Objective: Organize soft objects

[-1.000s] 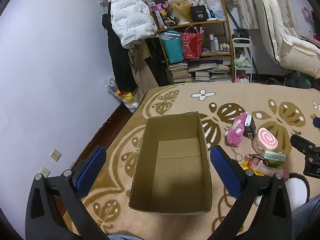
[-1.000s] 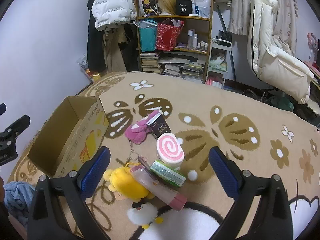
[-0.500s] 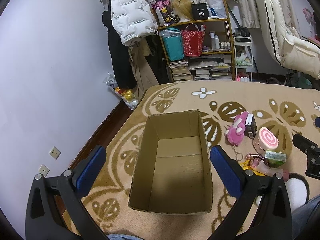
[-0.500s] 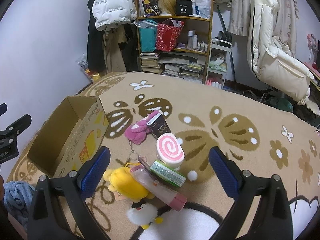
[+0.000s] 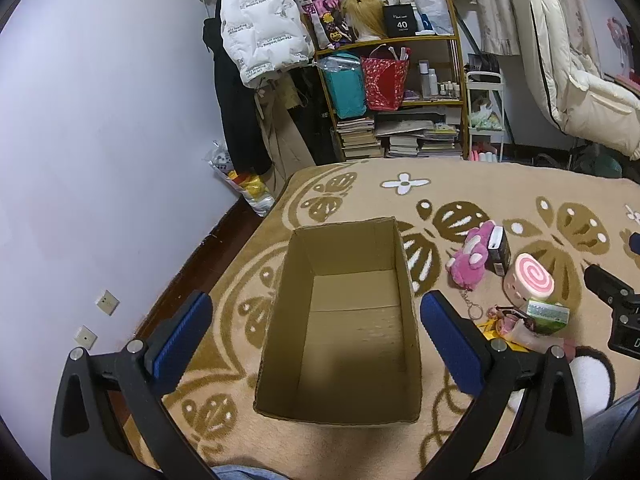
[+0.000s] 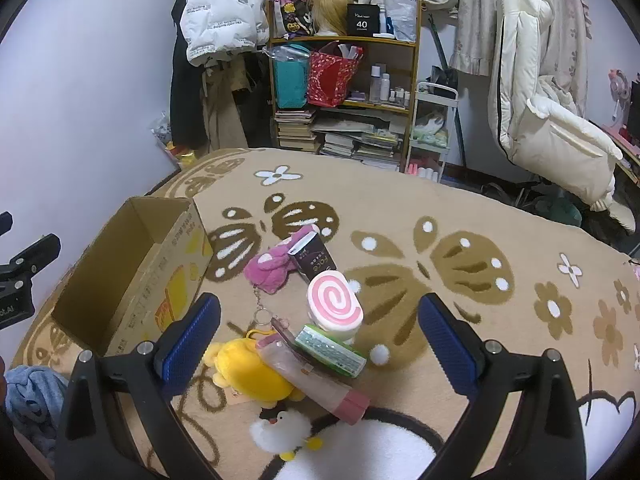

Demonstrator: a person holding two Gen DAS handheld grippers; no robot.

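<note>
Left gripper [image 5: 316, 330]: spread wide, holding nothing, poised over the cardboard box [image 5: 344, 320] (bare inside) on the rug [image 6: 440, 216].
Pink plush [image 6: 270, 268], yellow plush [image 6: 250, 372], white duck [image 6: 282, 432]: heaped just right of the box among hard packets.
Right gripper [image 6: 320, 340]: spread wide, holding nothing, above the heap.
Advice: probably take the yellow plush first, pinching its body clear of the tube [image 6: 316, 386] lying on it.
</note>
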